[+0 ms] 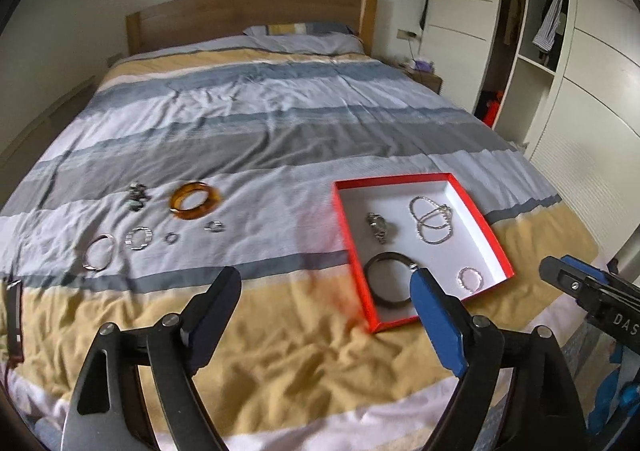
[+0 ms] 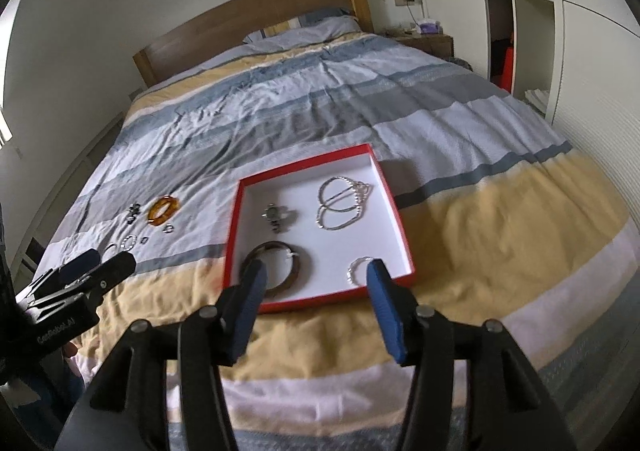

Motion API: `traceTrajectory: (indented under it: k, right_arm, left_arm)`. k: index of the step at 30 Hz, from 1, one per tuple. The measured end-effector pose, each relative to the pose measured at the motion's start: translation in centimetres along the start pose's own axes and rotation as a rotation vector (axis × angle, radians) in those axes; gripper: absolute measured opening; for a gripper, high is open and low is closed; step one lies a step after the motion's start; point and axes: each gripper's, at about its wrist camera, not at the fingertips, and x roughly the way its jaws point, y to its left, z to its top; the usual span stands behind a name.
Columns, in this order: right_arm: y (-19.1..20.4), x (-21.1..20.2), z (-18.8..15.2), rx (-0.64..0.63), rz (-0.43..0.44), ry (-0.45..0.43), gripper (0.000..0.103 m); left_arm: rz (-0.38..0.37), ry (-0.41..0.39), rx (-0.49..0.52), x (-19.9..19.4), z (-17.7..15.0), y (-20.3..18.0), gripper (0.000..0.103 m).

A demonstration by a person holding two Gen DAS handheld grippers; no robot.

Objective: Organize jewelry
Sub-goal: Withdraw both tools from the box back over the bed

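Note:
A red box (image 1: 484,215) with a white inside lies on the striped bedspread. In it are a watch (image 1: 378,227), looped silver bracelets (image 1: 432,217), a dark bangle (image 1: 390,279) and a small silver bracelet (image 1: 471,279). Left of the box, loose on the cover, lie an amber bangle (image 1: 195,200), a dark bead cluster (image 1: 138,195), a silver bangle (image 1: 99,252), a chain bracelet (image 1: 138,238) and two rings (image 1: 215,226). My left gripper (image 1: 325,279) hangs open and empty above the cover. My right gripper (image 2: 317,271) is open and empty above the box's near edge (image 2: 320,301).
The bed (image 1: 280,123) has a wooden headboard (image 1: 248,15) and a pillow (image 1: 304,37) at the far end. A nightstand (image 2: 430,41) and a white wardrobe (image 1: 560,51) with an open door stand to the right. A brown strap (image 1: 14,315) lies at the left edge.

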Motion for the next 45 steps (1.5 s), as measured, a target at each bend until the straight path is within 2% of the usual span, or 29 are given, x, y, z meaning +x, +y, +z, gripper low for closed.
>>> traceTrajectory:
  k: [12,30,45]
  right_arm:
    - [4.5,-4.5,-1.9,-0.036,0.029,-0.056,0.053]
    - [8.7,-6.6,-4.7,-0.081,0.057,-0.054,0.053]
    - [13.6,-10.0,-6.2,-0.169,0.107,-0.088,0.053]
  left_arm:
    - [0.060,-0.065,-0.035,-6.0,-2.1,4.0,0.087]
    - [0.159,-0.127,-0.104,-12.6,-5.1,9.6,0.089]
    - [0.219,-0.191,-0.143,-17.6,-7.1,12.5,0.090]
